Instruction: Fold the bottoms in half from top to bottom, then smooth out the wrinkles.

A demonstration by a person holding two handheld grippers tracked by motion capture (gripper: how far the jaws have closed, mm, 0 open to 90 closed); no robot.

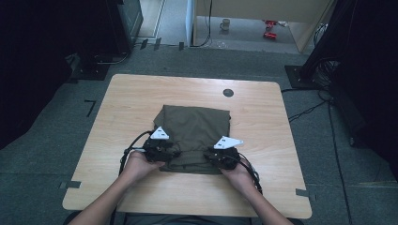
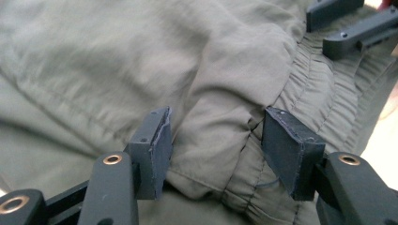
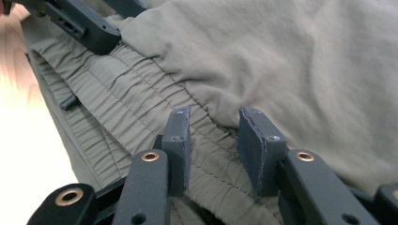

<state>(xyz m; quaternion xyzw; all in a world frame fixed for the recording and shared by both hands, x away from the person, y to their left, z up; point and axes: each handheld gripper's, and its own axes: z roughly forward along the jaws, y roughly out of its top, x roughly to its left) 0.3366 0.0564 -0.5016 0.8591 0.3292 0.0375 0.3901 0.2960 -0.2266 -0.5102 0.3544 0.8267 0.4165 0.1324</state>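
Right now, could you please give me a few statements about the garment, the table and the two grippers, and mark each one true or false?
1. The olive garment lies folded on the wooden table. True.
2. The left gripper has its jaws clamped flat together. False: they stand apart, with a fold of cloth bulging between them.
3. The right gripper sits over the gathered waistband. True.
4. Both grippers work at the far edge of the garment. False: they are at its near edge, by the person's hands.
5. A mug stands on the table. False: the mug stands on the floor beyond it.
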